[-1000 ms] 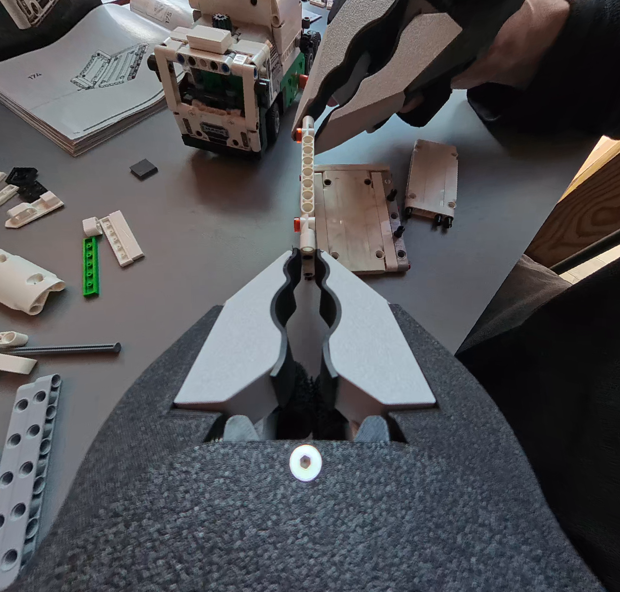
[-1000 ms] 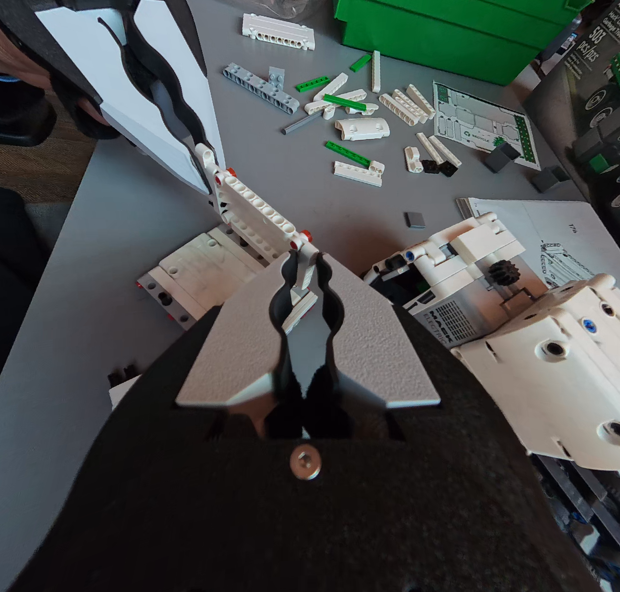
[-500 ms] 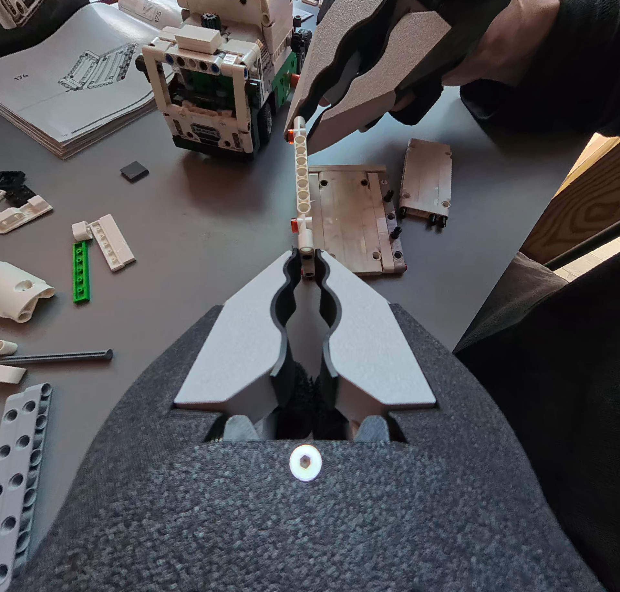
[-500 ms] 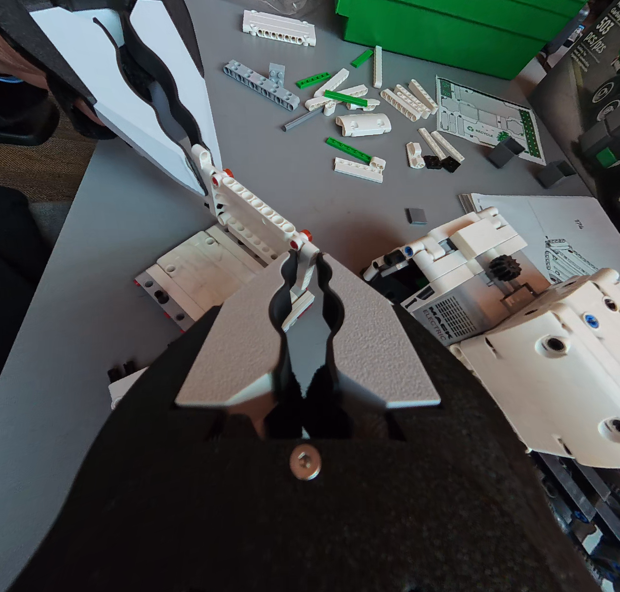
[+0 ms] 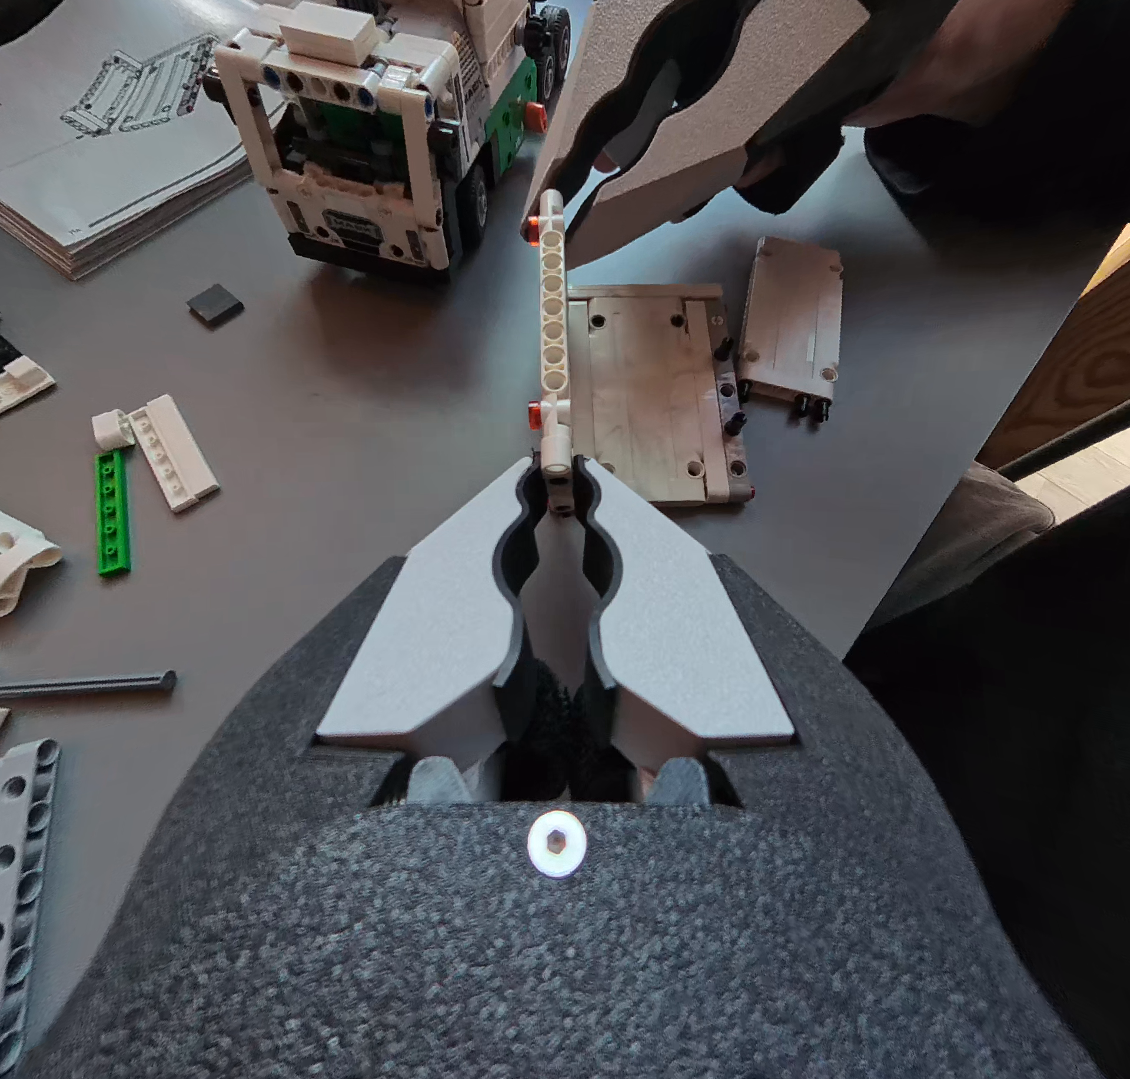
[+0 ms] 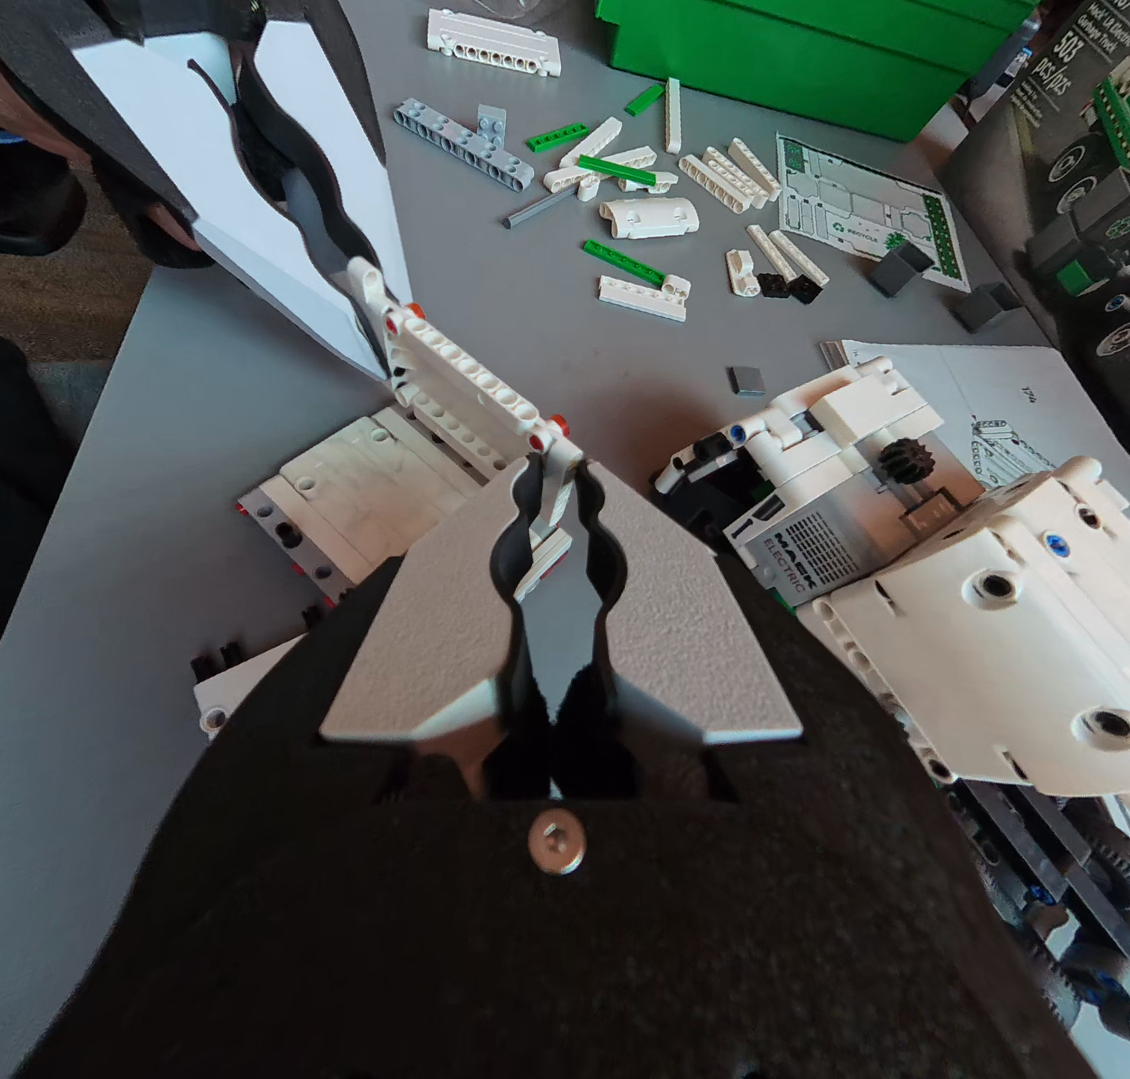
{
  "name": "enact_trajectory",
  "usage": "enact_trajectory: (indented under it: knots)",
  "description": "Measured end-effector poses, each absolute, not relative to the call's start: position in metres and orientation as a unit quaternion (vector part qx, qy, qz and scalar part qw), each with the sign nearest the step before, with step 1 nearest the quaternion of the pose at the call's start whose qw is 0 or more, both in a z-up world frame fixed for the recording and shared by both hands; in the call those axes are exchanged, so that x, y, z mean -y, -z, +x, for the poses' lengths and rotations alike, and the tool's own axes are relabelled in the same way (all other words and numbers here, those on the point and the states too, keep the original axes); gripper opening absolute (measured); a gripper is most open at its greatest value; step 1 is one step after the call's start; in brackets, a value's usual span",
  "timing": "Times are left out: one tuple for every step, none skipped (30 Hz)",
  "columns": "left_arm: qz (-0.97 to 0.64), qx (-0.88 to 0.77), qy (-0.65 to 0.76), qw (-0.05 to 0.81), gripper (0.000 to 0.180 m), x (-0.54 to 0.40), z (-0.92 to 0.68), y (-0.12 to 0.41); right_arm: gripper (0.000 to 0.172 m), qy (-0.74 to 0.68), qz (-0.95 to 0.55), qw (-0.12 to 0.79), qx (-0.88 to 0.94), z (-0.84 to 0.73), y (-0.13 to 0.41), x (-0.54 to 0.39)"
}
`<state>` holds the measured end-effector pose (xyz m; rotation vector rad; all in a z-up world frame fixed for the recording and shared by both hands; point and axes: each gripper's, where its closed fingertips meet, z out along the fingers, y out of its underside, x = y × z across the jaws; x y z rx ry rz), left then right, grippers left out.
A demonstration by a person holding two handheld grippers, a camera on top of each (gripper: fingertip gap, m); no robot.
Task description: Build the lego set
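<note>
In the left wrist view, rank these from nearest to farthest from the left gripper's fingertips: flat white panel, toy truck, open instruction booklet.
From the left gripper:
1. Flat white panel, just ahead and right on the table.
2. Toy truck, farther ahead, left.
3. Open instruction booklet, far left, beyond the truck.

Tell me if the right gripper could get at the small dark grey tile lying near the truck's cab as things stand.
Probably not: the right gripper is shut on one end of the white beam frame, with the left gripper on the other end. The tile itself lies uncovered.

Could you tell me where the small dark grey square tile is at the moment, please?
The grey tile lies flat on the table, alone, left of centre in the left wrist view, just in front of the white truck model and near the open booklet.
</note>
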<state>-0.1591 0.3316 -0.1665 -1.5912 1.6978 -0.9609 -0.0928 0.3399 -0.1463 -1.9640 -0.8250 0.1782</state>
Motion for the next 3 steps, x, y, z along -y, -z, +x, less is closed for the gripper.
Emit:
enact_trajectory:
  knots:
    - [-0.602,-0.642,0.365,0.304,0.007,-0.3314,-0.1581,0.1665,0.010,-0.075,-0.809,0.478,0.334,-0.0917,0.1465,-0.3398]
    - [-0.603,-0.640,0.368,0.300,0.007,-0.3312,-0.1572,0.1666,0.010,-0.078,-0.813,0.474,0.329,-0.0908,0.1466,-0.3395]
    - [-0.605,-0.639,0.372,0.296,0.007,-0.3311,-0.1564,0.1668,0.010,-0.082,-0.815,0.472,0.325,-0.0898,0.1468,-0.3394]
